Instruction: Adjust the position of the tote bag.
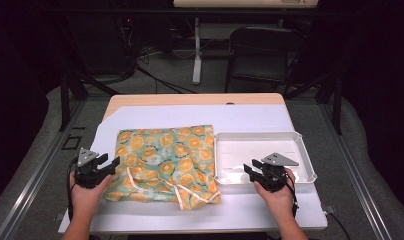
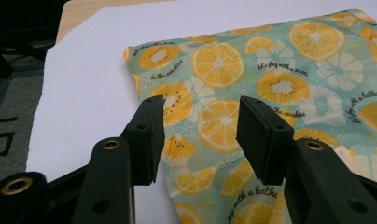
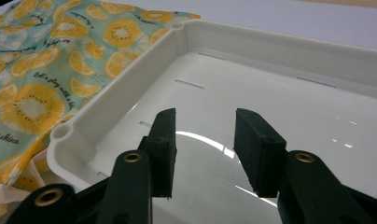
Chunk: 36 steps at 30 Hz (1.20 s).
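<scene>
Folded citrus-print cloth [image 1: 162, 162] is laid beside a shallow white plastic tray [image 1: 306, 159] on a white sheet [image 1: 250, 120].

The left gripper [image 2: 200, 135] is held released over the cloth's left edge; the right gripper [image 3: 203, 149], jaws parted and empty, is held over the tray's near rim. Bare sheet is left behind both.

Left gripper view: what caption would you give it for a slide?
Open left gripper poised over the left edge of a folded citrus-print cloth bag lying on a white sheet.
</scene>
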Motion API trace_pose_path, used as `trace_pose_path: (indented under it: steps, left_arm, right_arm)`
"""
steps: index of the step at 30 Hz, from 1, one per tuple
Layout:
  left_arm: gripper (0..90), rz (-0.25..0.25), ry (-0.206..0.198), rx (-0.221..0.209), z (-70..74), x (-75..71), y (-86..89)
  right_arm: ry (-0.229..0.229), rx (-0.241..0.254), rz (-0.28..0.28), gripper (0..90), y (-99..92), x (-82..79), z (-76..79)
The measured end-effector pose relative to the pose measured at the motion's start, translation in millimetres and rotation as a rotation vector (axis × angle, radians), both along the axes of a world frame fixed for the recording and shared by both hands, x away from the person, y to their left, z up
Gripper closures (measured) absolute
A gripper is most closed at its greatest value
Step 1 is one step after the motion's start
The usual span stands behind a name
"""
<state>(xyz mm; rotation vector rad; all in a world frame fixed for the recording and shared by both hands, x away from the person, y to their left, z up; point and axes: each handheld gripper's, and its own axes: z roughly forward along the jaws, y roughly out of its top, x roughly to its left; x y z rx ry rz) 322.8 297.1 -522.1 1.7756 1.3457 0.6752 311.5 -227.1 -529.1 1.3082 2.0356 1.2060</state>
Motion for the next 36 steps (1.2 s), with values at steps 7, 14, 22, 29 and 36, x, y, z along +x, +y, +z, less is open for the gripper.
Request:
trace_pose_path:
  steps: [7,14,22,29,36]
  left_arm:
    - [56.4,-0.057,0.018,-0.011,5.2,-5.6,-4.0]
    - [52.8,-0.157,0.034,-0.039,18.6,-22.9,-12.7]
    - [44.8,-0.225,0.019,-0.018,26.8,-48.1,-20.0]
    - [41.6,-0.262,0.008,0.015,23.6,-70.1,-26.7]
    - [39.2,-0.295,0.004,0.107,16.7,-90.2,-36.7]
  right_arm:
    - [-0.010,0.022,0.027,63.8,4.5,2.2,3.8]
    - [-0.031,0.005,0.049,68.9,12.5,0.7,8.3]
    - [-0.017,0.015,0.079,65.6,18.5,5.7,4.6]
    - [-0.001,0.013,0.094,62.7,21.9,12.0,0.2]
    - [0.002,0.029,0.094,60.9,23.9,12.9,-1.0]
